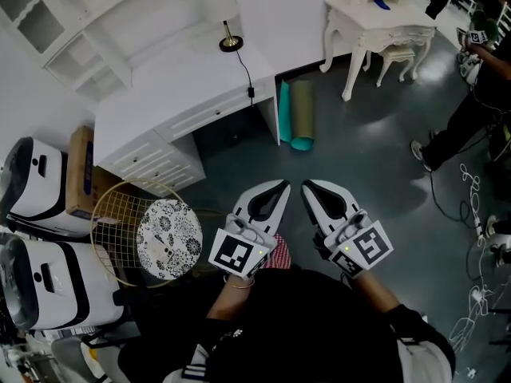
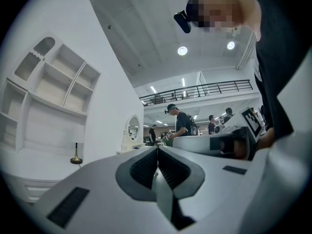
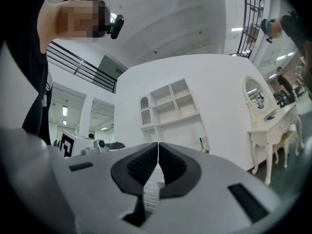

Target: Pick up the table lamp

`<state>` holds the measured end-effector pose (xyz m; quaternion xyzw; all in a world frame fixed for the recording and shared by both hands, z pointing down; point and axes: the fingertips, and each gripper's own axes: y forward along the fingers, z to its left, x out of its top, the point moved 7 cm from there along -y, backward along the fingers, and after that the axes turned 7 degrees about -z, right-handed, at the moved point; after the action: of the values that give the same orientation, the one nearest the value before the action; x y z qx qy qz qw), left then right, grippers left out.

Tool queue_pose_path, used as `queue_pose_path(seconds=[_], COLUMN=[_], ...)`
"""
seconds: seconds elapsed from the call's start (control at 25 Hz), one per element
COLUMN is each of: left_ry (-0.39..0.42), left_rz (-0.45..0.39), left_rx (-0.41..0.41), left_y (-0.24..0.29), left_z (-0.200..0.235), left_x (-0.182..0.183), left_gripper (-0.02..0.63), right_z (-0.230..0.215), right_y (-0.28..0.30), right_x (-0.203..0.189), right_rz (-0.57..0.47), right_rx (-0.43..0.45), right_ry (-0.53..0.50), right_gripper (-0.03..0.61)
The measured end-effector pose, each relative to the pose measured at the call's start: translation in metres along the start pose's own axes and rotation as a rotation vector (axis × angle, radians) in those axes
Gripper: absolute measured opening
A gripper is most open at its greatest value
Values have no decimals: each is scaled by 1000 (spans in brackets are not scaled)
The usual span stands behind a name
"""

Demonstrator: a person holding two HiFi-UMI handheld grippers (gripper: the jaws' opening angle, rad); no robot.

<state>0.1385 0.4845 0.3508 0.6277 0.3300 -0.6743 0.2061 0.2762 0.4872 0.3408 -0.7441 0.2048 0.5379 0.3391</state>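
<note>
Left hand-held gripper [image 1: 284,185], right hand-held gripper [image 1: 306,187]: jaws pressed together, both empty, side by side above floor [image 1: 359,150]. Table lamp [image 1: 230,38] stood on white counter [image 1: 172,90], well apart from both.

Lamp [image 1: 230,40]: round brass base w/ thin dark stem, standing upright (stem's top not made out) near right end of white desk [image 1: 160,94]; black cord [image 1: 244,69] trailing to front edge.

Both tongs, left [image 1: 271,188] and right [image 1: 313,188], held level, side by side, jaws closed.
</note>
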Motion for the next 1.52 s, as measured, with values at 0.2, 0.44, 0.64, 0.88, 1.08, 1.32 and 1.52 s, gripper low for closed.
queue_pose_path(seconds=[0.2, 0.44, 0.64, 0.88, 1.08, 1.32, 1.52], left_ry=[-21, -11, 7, 0, -5, -13, -20], left_rz=[-4, -2, -28, -14, 0, -25, -16], left_rx=[-14, -6, -12, -19, -14, -21, -25], left_y=[10, 17, 25, 31, 41, 52, 59], left_z=[21, 50, 70, 102, 130, 164, 189], left_x=[-2, -5, -3, -8, -10, -8, -11], left_gripper=[12, 12, 12, 12, 12, 12, 12], right_z=[-13, -21, -25, -34, -44, -52, -59], right_y=[21, 50, 74, 106, 133, 165, 190], right_x=[-8, -17, -26, -34, -37, -44, -50], right_rz=[24, 38, 56, 66, 68, 79, 90], right_rx=[-22, -13, -4, -6, -11, -18, -21], right_ry=[36, 35, 38, 36, 32, 32, 34], right_gripper=[17, 17, 17, 17, 17, 17, 17])
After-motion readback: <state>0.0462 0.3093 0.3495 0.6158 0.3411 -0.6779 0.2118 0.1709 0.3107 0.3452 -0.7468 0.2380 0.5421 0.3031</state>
